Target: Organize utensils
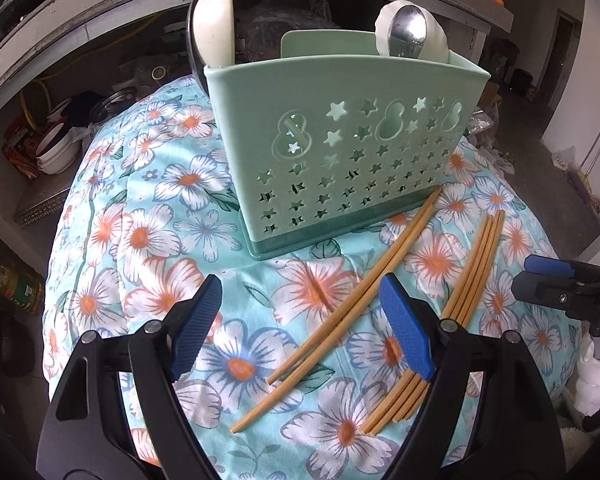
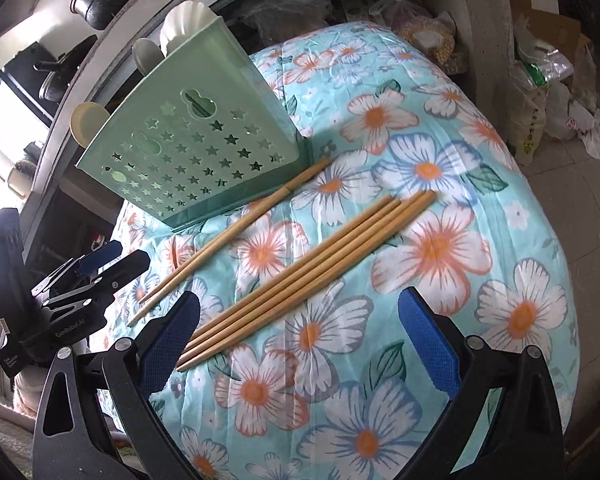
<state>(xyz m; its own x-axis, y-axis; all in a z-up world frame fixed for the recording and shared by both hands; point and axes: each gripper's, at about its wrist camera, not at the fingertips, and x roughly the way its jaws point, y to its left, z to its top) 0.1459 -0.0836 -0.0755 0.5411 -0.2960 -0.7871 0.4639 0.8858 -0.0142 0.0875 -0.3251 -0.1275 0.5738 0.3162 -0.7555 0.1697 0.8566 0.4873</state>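
Left wrist: chopsticks (image 1: 340, 312) lie before green caddy (image 1: 340, 152).

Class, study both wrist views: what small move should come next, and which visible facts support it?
Probably lower the left gripper and close it on the pair of chopsticks between its open fingers. Both grippers are empty, six chopsticks lie on the floral cloth, and the green holder stands just behind.

One green holder (image 1: 340, 152) stands on the flowered cloth (image 1: 148, 240). Six chopsticks in all: a pair (image 1: 340, 300) lying nearer the holder, and a bundle of four (image 2: 308, 276) beside them. Up in the holder, two white spoons (image 1: 216, 24) and one metal spoon (image 1: 406, 36) show; a dark utensil behind the left one is too hidden to count.
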